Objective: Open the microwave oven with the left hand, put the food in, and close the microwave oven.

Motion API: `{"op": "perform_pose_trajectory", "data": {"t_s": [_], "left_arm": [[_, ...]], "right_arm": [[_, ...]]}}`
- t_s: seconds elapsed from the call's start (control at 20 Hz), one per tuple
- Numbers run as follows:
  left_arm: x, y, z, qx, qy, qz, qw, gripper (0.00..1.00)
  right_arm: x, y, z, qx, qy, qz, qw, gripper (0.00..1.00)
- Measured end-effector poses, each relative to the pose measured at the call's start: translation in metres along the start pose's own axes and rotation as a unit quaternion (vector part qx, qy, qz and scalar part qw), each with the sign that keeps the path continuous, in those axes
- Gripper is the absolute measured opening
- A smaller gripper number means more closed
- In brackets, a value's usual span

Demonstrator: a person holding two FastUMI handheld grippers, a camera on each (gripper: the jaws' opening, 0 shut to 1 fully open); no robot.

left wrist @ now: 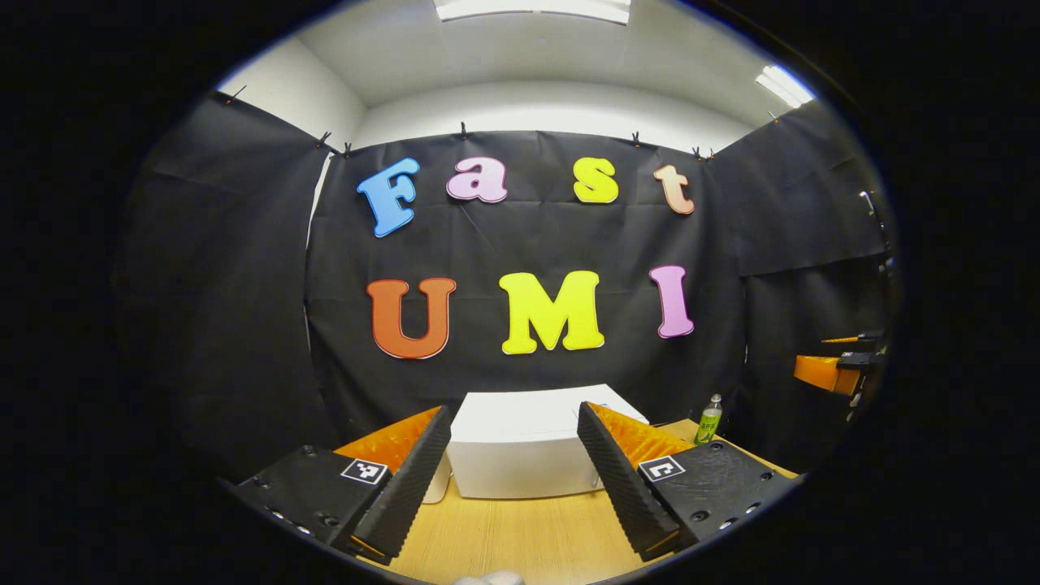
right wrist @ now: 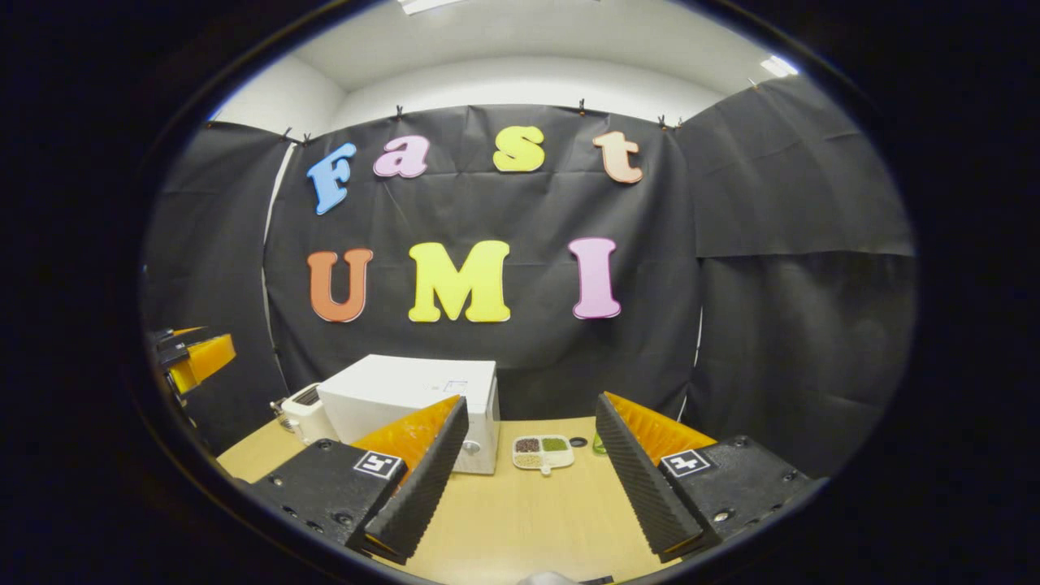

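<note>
Both black ribbed fingers (left wrist: pixel 426 471) of the left gripper (left wrist: pixel 512 475) sit spread wide at the bottom of the left gripper view, with nothing between them but bare wooden table (left wrist: pixel 520 536). Same story for the right gripper (right wrist: pixel 528 479): jaws wide apart, empty, hovering over the table.

Straight ahead of the left gripper sits the white microwave oven (left wrist: pixel 520 447), near the back of the table against the black cloth. Its door looks closed, so nothing seems started yet. From the right gripper view the microwave oven is off to the left, and the food, a little divided tray (right wrist: pixel 543 452) with dark, green and pale portions, lies just beside it on the right. A green bottle (left wrist: pixel 708 420) stands near the microwave's far side, and a small white appliance (right wrist: pixel 305 414) sits on its other side.

What could go wrong from here, guessing:
- the microwave looks light, so a tug on the door may drag the whole box instead of opening it
- the door handle can't really be made out from the left side, so the fingers could miss or slip
- the tray is shallow and flat, so a tilted pinch on its rim could spill the portions
- an elbow-wide swing could knock that bottle over
</note>
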State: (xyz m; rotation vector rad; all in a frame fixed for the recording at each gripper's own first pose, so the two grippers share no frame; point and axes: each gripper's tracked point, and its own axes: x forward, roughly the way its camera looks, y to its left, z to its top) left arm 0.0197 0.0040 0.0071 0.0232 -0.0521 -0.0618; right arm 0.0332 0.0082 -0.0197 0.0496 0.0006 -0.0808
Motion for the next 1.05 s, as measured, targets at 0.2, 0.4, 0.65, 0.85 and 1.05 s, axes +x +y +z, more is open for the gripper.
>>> {"op": "perform_pose_trajectory", "data": {"t_s": [0.2, 0.4, 0.65, 0.85, 1.05], "left_arm": [[-0.0024, 0.0020, 0.0010, 0.002, 0.000, 0.001, 1.000, 0.96], [-0.0055, 0.0040, 0.0036, 0.000, -0.003, 0.005, 1.000, 0.96], [-0.0085, 0.0015, 0.0066, 0.001, -0.007, 0.005, 1.000, 0.96], [-0.0083, -0.0006, 0.0045, -0.002, -0.004, 0.006, 1.000, 0.94], [-0.0072, -0.0025, 0.0045, 0.001, -0.004, 0.009, 1.000, 1.00]], "right_arm": [[-0.0015, 0.0047, 0.0019, 0.001, -0.001, 0.003, 1.000, 0.92], [-0.0043, 0.0069, 0.0036, -0.003, -0.001, 0.007, 1.000, 0.92], [-0.0084, 0.0073, 0.0069, -0.006, -0.002, 0.011, 1.000, 0.92], [-0.0088, 0.0073, 0.0066, -0.010, -0.002, 0.015, 1.000, 0.92], [-0.0053, 0.0055, 0.0042, -0.001, -0.001, 0.018, 1.000, 0.92]]}}
